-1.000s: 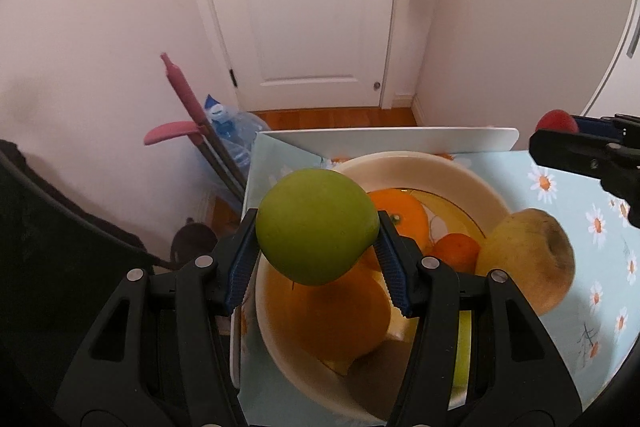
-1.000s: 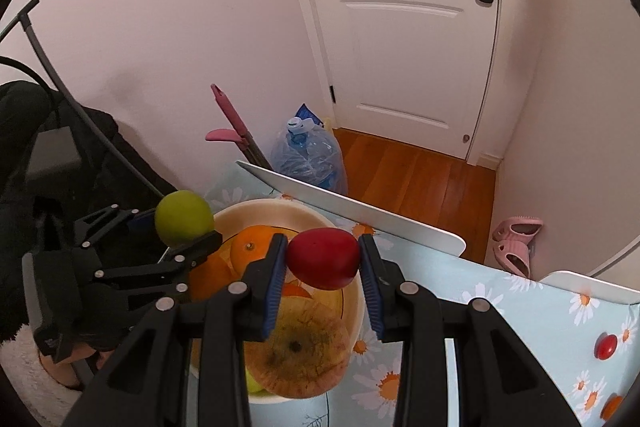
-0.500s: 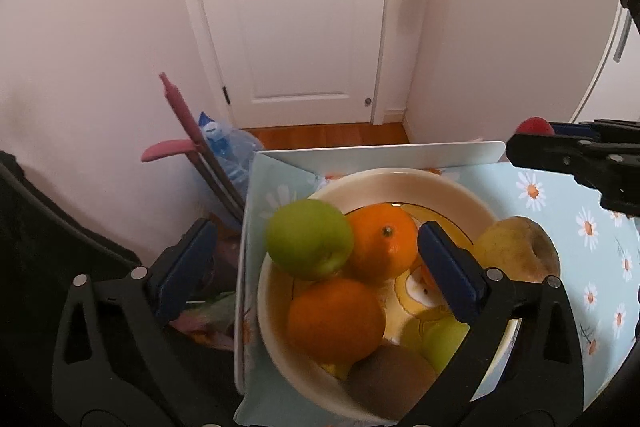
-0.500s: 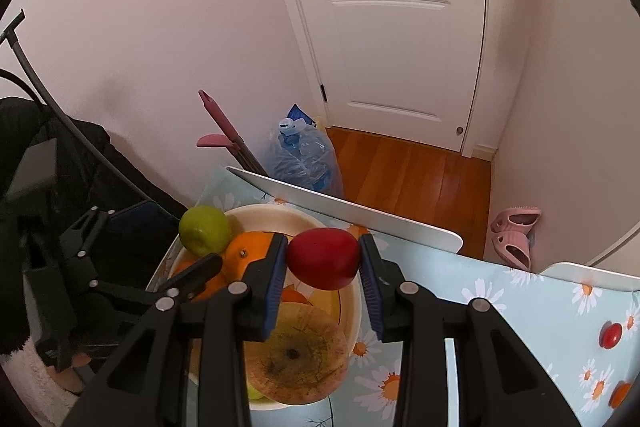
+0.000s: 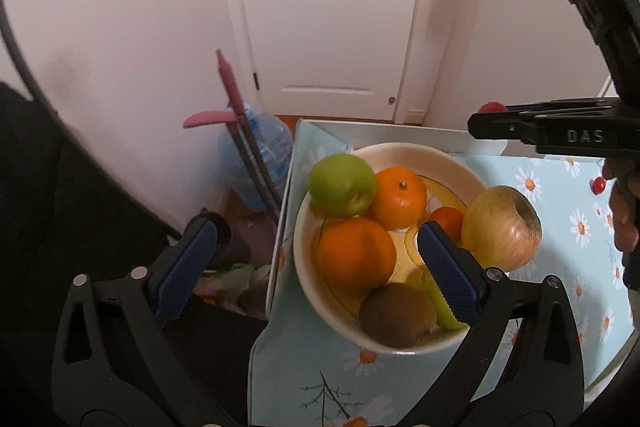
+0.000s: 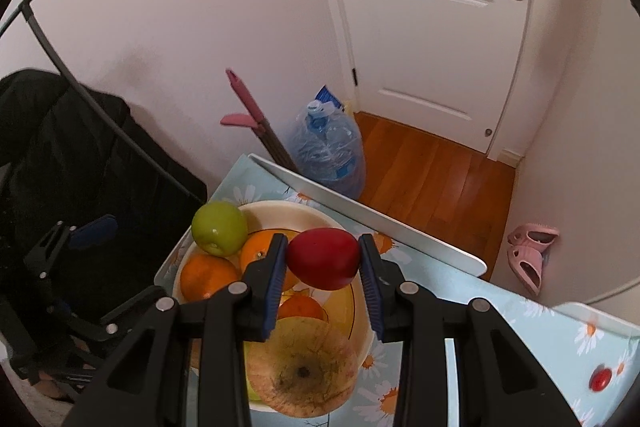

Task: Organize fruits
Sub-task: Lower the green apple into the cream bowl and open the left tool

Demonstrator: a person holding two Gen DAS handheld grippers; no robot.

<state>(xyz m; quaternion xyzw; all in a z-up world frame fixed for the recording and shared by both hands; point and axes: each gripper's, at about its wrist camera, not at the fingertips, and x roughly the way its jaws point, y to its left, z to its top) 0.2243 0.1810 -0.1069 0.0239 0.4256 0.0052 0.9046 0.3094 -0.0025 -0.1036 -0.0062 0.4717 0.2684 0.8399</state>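
Note:
A cream bowl (image 5: 404, 149) sits at the table's left corner. It holds a green apple (image 5: 342, 183) at its far left rim, two oranges (image 5: 354, 254), a small tangerine (image 5: 447, 221), a kiwi (image 5: 397, 314) and a yellow-brown apple (image 5: 502, 227) on its right rim. My left gripper (image 5: 312, 269) is open and empty, pulled back over the bowl's near left edge. My right gripper (image 6: 323, 277) is shut on a red apple (image 6: 323, 259), held above the bowl (image 6: 290, 207).
The table has a blue daisy cloth (image 5: 560, 211) with a white raised edge (image 6: 360, 211). A small red fruit (image 6: 599, 379) lies on the cloth at right. Beyond the table stand a water jug (image 6: 330, 151), pink-handled tools (image 6: 248, 107) and a white door (image 6: 420, 27).
My left gripper opened and let the green apple down into the bowl, then drew back. My right gripper kept holding the red apple over the bowl.

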